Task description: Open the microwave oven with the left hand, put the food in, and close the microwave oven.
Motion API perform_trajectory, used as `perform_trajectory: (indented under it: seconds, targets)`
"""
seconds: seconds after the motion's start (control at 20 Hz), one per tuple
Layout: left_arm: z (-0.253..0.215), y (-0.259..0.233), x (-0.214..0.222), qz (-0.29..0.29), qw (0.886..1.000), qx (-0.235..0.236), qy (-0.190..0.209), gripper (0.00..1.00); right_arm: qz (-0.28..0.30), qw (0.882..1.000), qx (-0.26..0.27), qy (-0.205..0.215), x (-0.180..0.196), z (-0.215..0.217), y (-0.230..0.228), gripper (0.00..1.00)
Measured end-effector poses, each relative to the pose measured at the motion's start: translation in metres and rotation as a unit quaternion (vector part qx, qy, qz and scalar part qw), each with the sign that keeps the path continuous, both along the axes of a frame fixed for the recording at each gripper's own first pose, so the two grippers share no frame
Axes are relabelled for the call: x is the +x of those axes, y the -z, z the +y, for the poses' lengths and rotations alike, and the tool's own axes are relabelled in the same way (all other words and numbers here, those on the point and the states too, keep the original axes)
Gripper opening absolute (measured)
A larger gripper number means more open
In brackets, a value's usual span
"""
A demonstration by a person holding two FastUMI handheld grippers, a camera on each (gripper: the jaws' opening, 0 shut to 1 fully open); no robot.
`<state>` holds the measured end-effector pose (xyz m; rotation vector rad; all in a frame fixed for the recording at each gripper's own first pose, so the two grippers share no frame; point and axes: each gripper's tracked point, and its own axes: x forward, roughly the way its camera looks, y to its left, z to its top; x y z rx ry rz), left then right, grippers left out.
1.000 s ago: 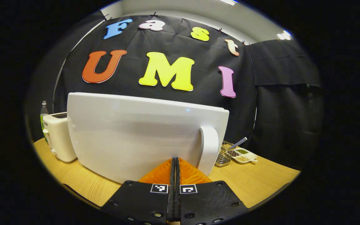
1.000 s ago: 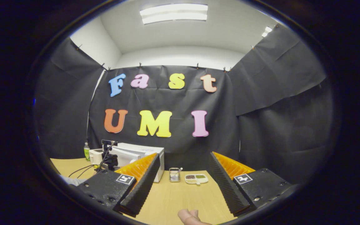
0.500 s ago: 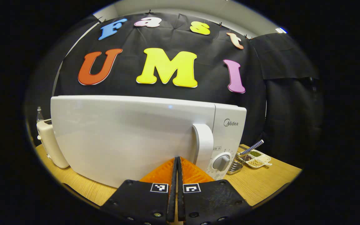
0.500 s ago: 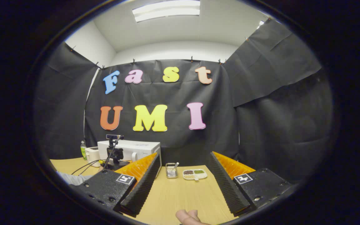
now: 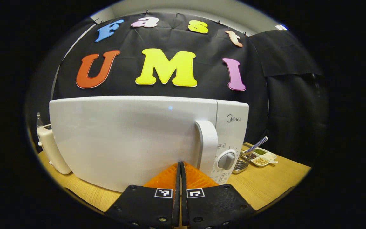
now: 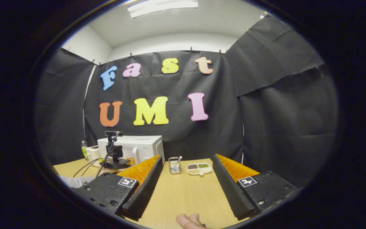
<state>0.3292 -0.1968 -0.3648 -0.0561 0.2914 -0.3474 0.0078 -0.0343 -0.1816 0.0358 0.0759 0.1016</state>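
White boxy microwave oven (image 5: 132,140) door flush shut. Left gripper (image 5: 180,165) pinched closed, empty, against it. Right gripper (image 6: 185,173) wide, idle. Closing step seemingly finished; next, withdrawing.

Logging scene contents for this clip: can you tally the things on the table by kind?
Microwave oven: 1
Toaster: 1
Bottle: 1
Wire basket: 1
Divided dish: 1
Total: 5, all on the table.
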Motion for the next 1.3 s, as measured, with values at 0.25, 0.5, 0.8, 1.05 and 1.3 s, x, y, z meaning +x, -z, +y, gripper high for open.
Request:
perform_trajectory:
  seconds: [0.25,0.5,0.8,1.05,1.3]
  targets:
    - [0.015,-0.027,-0.042,0.022,1.0,-0.003,0.003,0.02,0.02,1.0,-0.005,-0.006,-0.007,0.01,0.0,1.0]
    - [0.046,-0.073,-0.102,0.009,1.0,0.002,-0.019,0.48,0.035,0.999,0.01,-0.009,-0.019,0.02,-0.002,1.0]
    - [0.085,-0.121,-0.164,-0.02,0.997,-0.008,-0.068,0.94,0.021,1.0,0.006,-0.01,-0.041,0.032,-0.021,1.0]
    - [0.114,-0.156,-0.213,-0.035,0.992,-0.02,-0.119,0.93,0.012,1.0,0.012,-0.006,-0.046,0.045,-0.035,0.92]
    - [0.127,-0.186,-0.255,-0.056,0.99,-0.035,-0.123,0.93,0.006,1.0,0.009,-0.004,-0.05,0.052,-0.042,0.91]
